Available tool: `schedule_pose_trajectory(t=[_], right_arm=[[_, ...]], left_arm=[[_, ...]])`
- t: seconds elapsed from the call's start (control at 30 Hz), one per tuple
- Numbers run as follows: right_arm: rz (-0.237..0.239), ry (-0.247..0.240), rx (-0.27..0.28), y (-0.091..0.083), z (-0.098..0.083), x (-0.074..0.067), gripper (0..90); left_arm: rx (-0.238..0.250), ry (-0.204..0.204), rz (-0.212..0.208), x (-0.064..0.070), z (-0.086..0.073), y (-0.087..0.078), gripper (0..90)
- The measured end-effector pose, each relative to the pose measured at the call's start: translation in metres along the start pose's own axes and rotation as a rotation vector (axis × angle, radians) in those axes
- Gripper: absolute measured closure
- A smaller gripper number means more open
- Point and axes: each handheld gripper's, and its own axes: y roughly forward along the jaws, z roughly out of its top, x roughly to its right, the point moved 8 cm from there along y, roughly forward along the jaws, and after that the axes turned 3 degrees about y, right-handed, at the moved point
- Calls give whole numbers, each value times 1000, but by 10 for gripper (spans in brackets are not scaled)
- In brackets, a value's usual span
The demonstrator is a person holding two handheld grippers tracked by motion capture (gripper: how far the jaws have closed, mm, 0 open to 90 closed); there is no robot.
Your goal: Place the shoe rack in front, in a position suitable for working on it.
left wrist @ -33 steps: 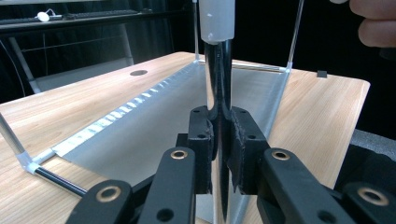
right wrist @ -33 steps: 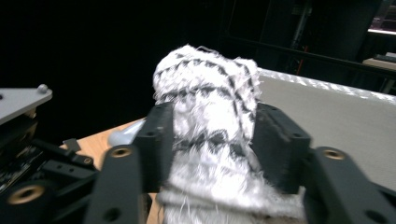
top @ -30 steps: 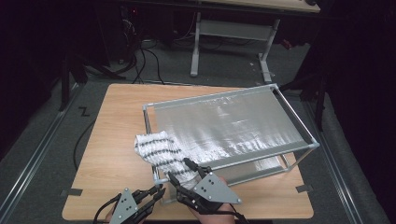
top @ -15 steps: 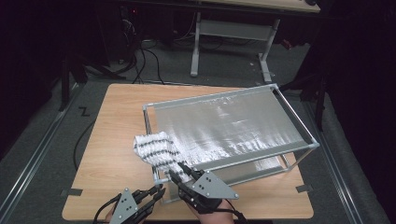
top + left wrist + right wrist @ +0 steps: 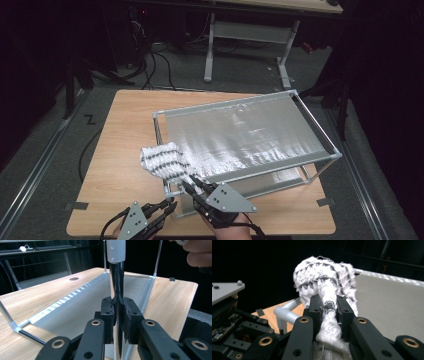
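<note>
A drying rack [image 5: 320,145] with a silvery sheet stands on the table [image 5: 125,115]; it serves as landmark. At its near corner post [image 5: 117,277], the left gripper [image 5: 117,317] is clamped on the upright. The towel [image 5: 162,160], draped over the rack's near-left corner, is pinched by the right gripper [image 5: 329,307], whose jaws have just been closing. Spreading is judged still undone.

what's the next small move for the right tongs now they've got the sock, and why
Probably lift and draw the sock further onto the rack's silver sheet. The right tongs have just been closing, and now pinch one end of the sock, which lies bunched over the rack's near corner. The left tongs grip the rack's upright post, steadying it, so a gentle pull should spread the sock flat.
</note>
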Motion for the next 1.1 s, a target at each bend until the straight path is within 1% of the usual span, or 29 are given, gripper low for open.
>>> schedule_pose_trajectory(t=[0.07,0.17,0.3,0.37,0.4,0.43,0.47,0.53,0.57,0.6,0.63,0.7,0.77,0.8,0.87,0.9,0.97,1.03,1.1], right_arm=[[-9,12,30,-7,6,4,786],[-39,11,89,-25,19,12,785],[-87,-3,146,-55,32,28,784],[-122,-11,169,-75,36,38,784],[-138,-13,172,-85,36,44,783],[-138,-13,172,-85,36,44,783],[-180,-16,176,-105,32,55,783],[-212,-7,174,-121,27,65,782],[-225,3,172,-127,23,69,782],[-225,3,172,-127,23,69,782],[-278,22,153,-146,9,82,782],[-311,39,128,-155,-4,91,782],[-328,50,81,-160,-21,99,782],[-333,54,63,-161,-28,101,782],[-344,63,15,-161,-47,108,781],[-345,64,0,-160,-52,109,781],[-365,51,-42,-156,-66,113,781],[-367,46,-88,-151,-78,117,781],[-361,58,-136,-145,-91,121,780]], left_arm=[[0,3,-2,0,0,0,799],[2,1,-4,0,0,0,800],[0,1,-3,1,0,0,800],[0,-2,-3,1,0,0,800],[-1,0,-3,1,0,1,799],[-1,0,-3,1,0,1,800],[-2,1,-3,1,0,1,800],[-2,1,-5,1,0,1,799],[-2,1,-5,1,0,1,799],[-2,1,-5,1,0,1,799],[-3,2,-5,2,0,1,799],[-3,1,-8,2,0,1,800],[-2,0,-11,2,1,1,800],[-3,3,-11,2,1,1,800],[-2,3,-13,2,1,2,799],[-2,4,-13,3,1,2,799],[-3,4,-13,3,1,3,799],[-2,3,-14,3,1,3,799],[-1,3,-16,3,1,3,799]])
